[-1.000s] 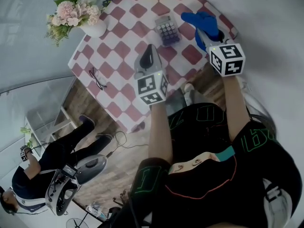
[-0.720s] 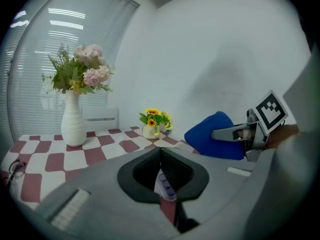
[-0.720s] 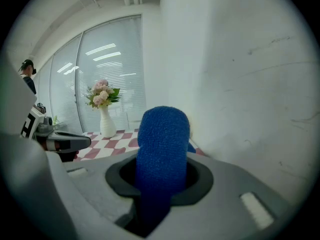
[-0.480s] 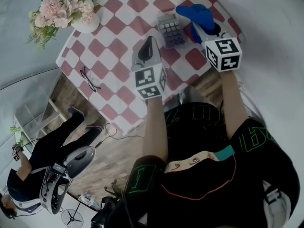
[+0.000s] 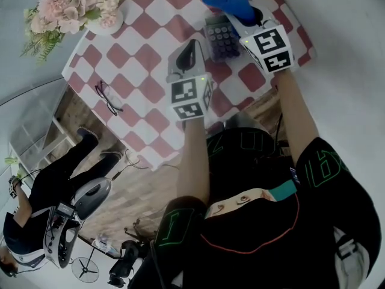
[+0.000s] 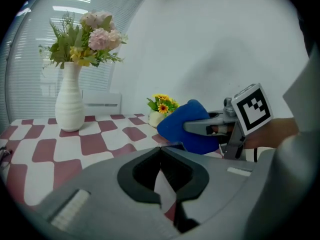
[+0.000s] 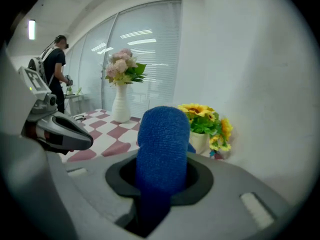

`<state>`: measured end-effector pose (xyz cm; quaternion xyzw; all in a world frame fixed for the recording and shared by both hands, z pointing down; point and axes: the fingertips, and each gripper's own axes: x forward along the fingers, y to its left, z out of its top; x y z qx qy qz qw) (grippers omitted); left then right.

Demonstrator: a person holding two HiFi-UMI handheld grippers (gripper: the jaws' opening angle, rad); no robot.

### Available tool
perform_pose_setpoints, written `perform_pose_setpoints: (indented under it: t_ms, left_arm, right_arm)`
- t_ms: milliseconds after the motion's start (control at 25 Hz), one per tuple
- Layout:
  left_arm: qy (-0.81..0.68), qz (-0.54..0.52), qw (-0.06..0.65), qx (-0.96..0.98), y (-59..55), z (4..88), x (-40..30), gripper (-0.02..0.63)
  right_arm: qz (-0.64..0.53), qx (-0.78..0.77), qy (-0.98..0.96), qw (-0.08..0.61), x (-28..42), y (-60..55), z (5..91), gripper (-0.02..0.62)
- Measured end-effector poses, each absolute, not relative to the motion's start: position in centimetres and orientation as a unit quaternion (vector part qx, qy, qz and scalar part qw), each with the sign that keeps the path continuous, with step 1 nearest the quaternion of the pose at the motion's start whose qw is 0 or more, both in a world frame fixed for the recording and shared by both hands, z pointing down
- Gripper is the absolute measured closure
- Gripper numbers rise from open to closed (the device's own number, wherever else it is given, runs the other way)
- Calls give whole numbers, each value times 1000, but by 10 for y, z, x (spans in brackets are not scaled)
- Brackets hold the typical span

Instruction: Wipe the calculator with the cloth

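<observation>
The grey calculator (image 5: 218, 38) lies on the red-and-white checked table (image 5: 138, 59). My right gripper (image 5: 242, 15) hangs just past the calculator's far right corner, shut on a blue cloth (image 5: 230, 0) that bulges out beyond its jaws. In the right gripper view the cloth (image 7: 162, 146) fills the gap and hides the jaw tips. My left gripper (image 5: 191, 46) sits close to the calculator's left side, shut with nothing in it. From the left gripper view, the blue cloth (image 6: 189, 125) and the right gripper holding it show ahead to the right.
A white vase of pink flowers (image 5: 78, 8) stands at the table's far left, with a pair of glasses (image 5: 106, 97) near the left edge. A small pot of yellow flowers (image 6: 162, 108) sits by the wall. A person (image 5: 57, 191) stands beyond the table.
My right gripper has carried the blue cloth leftwards, from the calculator's right side to its far right corner. The left gripper has stayed beside the calculator.
</observation>
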<state>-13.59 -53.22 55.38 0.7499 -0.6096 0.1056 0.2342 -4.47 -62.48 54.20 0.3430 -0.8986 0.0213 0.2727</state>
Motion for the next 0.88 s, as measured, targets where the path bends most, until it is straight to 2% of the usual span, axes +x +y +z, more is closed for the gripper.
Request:
perform_pose_setpoints:
  t_ms: [280,600,880]
  left_arm:
    - [-612,113,236,747,-539,556,-147,595]
    - [-613,118,233,746,-542,554,-150,595]
    - [-614,113,230,747,-535,549,-146,595]
  right_arm:
    - [-32,259,-906,334,-85,-615,580,480]
    - [-103,192,-906,363,-91,-583,593,480]
    - [-110,169,-909,364,-86,-562,592,479]
